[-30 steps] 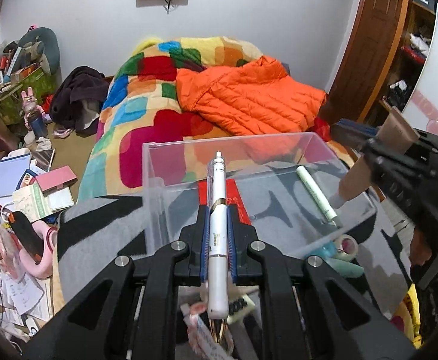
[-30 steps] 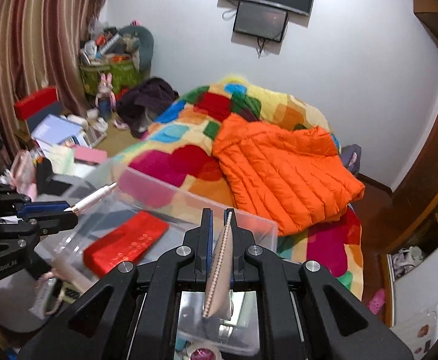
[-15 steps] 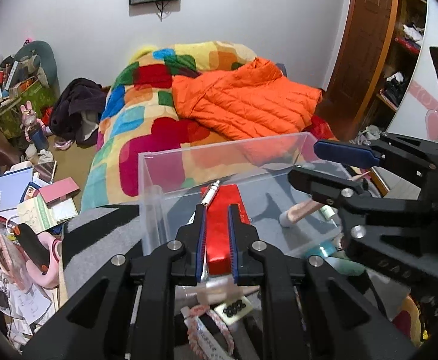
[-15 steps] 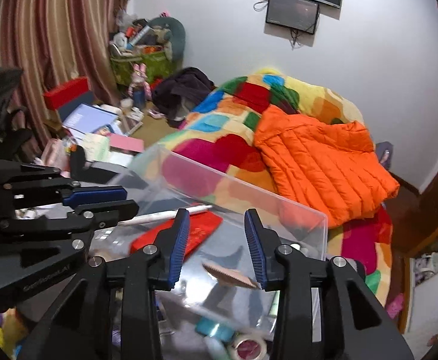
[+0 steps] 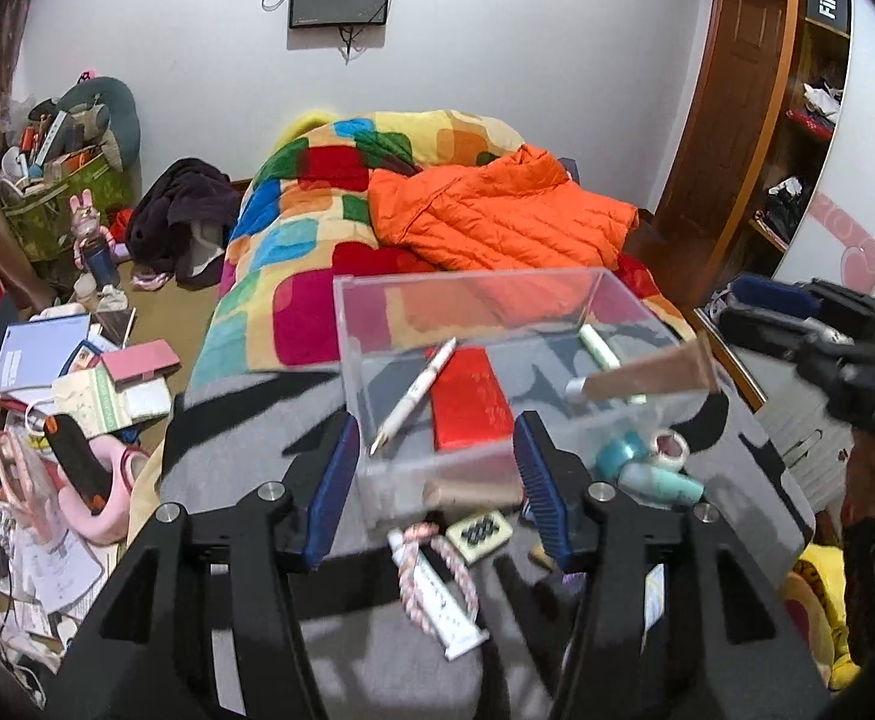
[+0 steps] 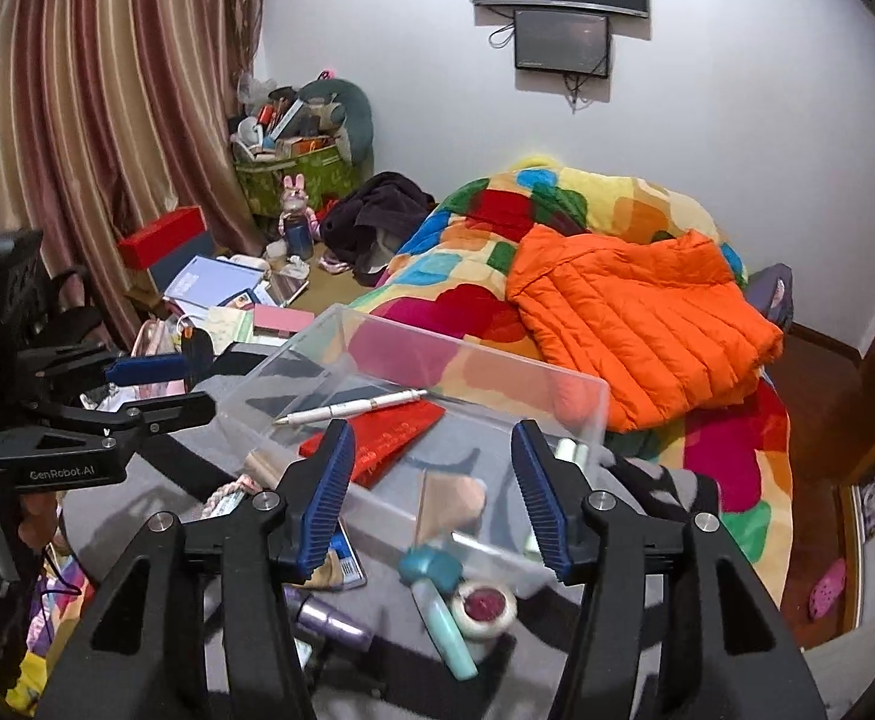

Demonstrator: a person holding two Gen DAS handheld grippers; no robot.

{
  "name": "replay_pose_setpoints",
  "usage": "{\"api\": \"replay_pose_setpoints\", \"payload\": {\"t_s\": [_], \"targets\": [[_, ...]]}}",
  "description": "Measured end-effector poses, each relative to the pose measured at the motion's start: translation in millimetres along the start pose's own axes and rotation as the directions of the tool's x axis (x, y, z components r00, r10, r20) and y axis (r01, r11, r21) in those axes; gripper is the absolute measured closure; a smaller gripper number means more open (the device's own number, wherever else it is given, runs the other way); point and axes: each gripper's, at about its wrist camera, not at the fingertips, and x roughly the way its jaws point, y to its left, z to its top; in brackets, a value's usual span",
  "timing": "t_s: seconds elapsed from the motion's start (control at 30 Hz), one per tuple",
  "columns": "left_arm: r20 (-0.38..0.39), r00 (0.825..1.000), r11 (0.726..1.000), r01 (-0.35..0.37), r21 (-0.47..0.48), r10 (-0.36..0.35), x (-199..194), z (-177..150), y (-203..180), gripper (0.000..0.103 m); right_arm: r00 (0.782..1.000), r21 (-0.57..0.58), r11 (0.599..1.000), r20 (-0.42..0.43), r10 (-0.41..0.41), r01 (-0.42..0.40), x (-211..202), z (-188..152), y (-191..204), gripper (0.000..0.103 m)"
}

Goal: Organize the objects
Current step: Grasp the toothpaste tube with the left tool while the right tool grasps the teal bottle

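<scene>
Clear plastic box (image 5: 473,312) now holds what I carried: a second ago my left gripper (image 5: 431,480) pinched the white pen (image 5: 414,394) and my right gripper (image 6: 431,486) the tan tube (image 5: 647,373); both now gape wide, holding nothing. Pen lies in the box partly across the red packet (image 5: 467,399), long axis diagonal, nib toward my left gripper. Tube rests at the box's right side, cap pointing inward, over a pale green stick (image 5: 599,348). Tape roll (image 6: 484,606), teal bottle (image 6: 437,594) and braided cord (image 5: 431,570) crowd the grey cloth (image 5: 239,438) before the near wall.
</scene>
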Motion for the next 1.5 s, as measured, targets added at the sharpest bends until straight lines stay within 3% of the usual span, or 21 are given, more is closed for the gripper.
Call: {"api": "replay_pose_setpoints", "payload": {"t_s": [0.23, 0.5, 0.7, 0.83, 0.93, 0.97, 1.0, 1.07, 1.17, 1.33, 1.5], "targets": [[-0.067, 0.998, 1.0, -0.02, 0.009, 0.021, 5, -37, -1, 0.05, 1.0, 0.025, 1.0, -0.011, -0.014, 0.015, -16, -29, -11, 0.048], [-0.157, 0.987, 1.0, -0.016, 0.002, 0.017, 25, -77, -1, 0.05, 0.995, 0.054, 0.998, -0.095, -0.02, 0.025, -5, -71, -23, 0.048], [-0.164, 0.986, 0.997, -0.007, -0.076, -0.005, 39, -74, 18, 0.05, 0.984, 0.098, 0.995, -0.179, 0.0, 0.018, 19, -100, -32, 0.048], [-0.195, 0.979, 0.991, 0.04, -0.13, -0.065, 54, -71, 30, 0.066, 0.976, 0.125, 0.992, -0.214, 0.025, 0.002, 35, -108, -35, 0.048], [-0.206, 0.975, 0.988, 0.058, -0.147, -0.088, 62, -74, 30, 0.068, 0.973, 0.144, 0.989, -0.227, 0.047, -0.014, 45, -111, -37, 0.049], [-0.203, 0.976, 0.989, 0.052, -0.139, -0.08, 61, -74, 28, 0.07, 0.972, 0.149, 0.989, -0.23, 0.05, -0.016, 47, -112, -38, 0.052], [-0.2, 0.976, 0.988, 0.064, -0.14, -0.091, 60, -74, 27, 0.08, 0.97, 0.155, 0.988, -0.235, 0.055, -0.019, 50, -113, -39, 0.054], [-0.198, 0.975, 0.988, 0.072, -0.14, -0.099, 58, -76, 23, 0.083, 0.966, 0.162, 0.986, -0.247, 0.077, -0.037, 55, -115, -39, 0.067], [-0.185, 0.981, 0.994, 0.03, -0.104, -0.049, 51, -78, 16, 0.086, 0.961, 0.157, 0.986, -0.26, 0.093, -0.053, 60, -119, -35, 0.078], [-0.142, 0.99, 0.998, -0.002, -0.07, -0.008, 29, -79, 8, 0.087, 0.963, 0.153, 0.985, -0.244, 0.118, -0.082, 55, -121, -27, 0.089], [-0.083, 0.996, 0.999, -0.03, -0.022, 0.028, 5, -73, -2, 0.087, 0.97, 0.139, 0.986, -0.21, 0.123, -0.095, 42, -119, -20, 0.09]]}}
